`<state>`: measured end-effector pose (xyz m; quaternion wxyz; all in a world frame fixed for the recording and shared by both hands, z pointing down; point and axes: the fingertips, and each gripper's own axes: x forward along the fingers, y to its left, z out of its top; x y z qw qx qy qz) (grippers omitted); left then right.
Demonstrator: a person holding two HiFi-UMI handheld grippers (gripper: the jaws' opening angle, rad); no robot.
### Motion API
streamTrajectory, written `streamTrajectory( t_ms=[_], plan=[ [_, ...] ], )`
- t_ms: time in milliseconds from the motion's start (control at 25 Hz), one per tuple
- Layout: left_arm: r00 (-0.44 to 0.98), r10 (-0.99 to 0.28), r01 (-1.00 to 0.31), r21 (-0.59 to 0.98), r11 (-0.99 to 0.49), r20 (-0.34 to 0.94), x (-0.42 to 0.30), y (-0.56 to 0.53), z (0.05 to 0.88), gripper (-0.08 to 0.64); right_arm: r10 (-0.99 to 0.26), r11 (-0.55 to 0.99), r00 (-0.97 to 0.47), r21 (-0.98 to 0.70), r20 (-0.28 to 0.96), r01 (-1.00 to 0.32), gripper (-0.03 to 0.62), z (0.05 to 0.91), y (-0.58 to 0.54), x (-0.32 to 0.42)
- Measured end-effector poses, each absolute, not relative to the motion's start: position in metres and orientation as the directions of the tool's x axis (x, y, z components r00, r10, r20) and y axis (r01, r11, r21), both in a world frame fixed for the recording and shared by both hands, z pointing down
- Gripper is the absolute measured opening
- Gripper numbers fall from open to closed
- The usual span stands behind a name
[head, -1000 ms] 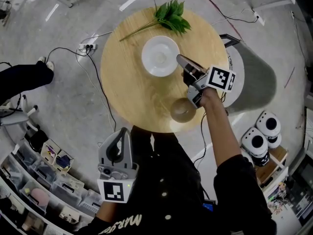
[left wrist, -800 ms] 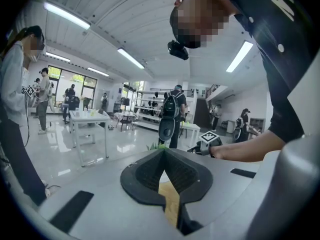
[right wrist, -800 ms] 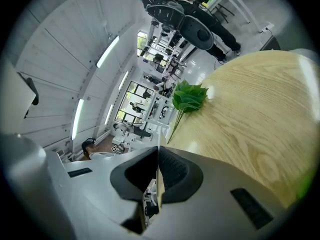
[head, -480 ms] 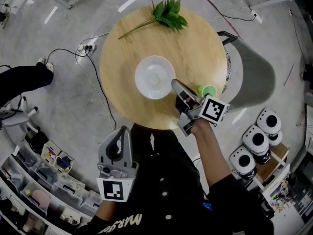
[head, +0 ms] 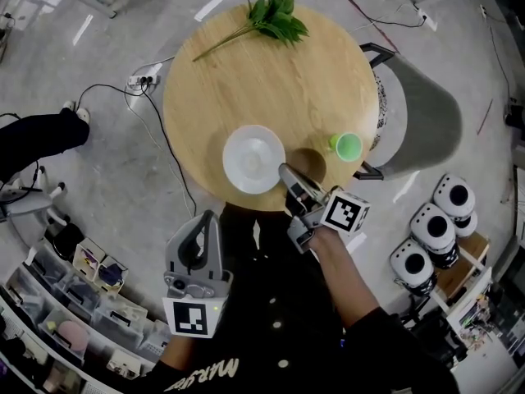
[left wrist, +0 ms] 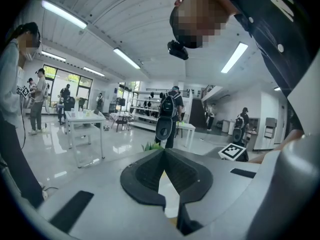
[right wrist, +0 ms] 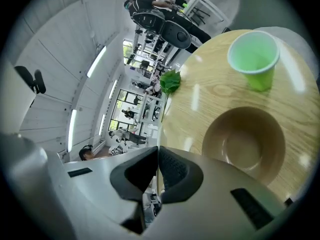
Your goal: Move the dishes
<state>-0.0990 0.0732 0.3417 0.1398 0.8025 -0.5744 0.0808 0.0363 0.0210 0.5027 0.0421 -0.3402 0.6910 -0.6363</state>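
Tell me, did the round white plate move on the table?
Yes. The round white plate slid away from the green leafy sprig toward the near edge of the wooden table, pinched by the right gripper.

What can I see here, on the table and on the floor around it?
table: one, light wood, round, centre
plate: one, white, near edge of the table
bowl: one, brown, right of the plate
cup: one, green, right of the bowl
leafy sprig: one, green, far edge of the table
chair: one, grey, right of the table
domed devices: several, white with black faces, floor at right
power strip: one, white, floor left of the table
storage bins: several, mixed colours, lower left
left gripper: one, grey, shut and empty, off the table
right gripper: one, grey, shut on the plate's rim
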Motion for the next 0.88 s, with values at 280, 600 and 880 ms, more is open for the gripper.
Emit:
streamTrajectory(
  t_ms=[280,600,880],
  plan=[
    [0.346,-0.889,-0.938,0.131,-0.32,0.3,-0.088,0.078,0.345,0.017,-0.534,-0.077,-0.754,-0.91,0.382,-0.406,0.012,0.517,0.046,0.036],
    [0.355,-0.88,-0.935,0.13,-0.33,0.315,-0.088,0.08,0.352,0.017,-0.561,-0.123,-0.728,-0.91,0.393,-0.396,0.014,0.543,0.065,0.033],
    [0.358,-0.874,-0.934,0.133,-0.333,0.327,-0.088,0.082,0.357,0.017,-0.572,-0.121,-0.719,-0.908,0.394,-0.402,0.014,0.559,0.073,0.029]
  ],
)
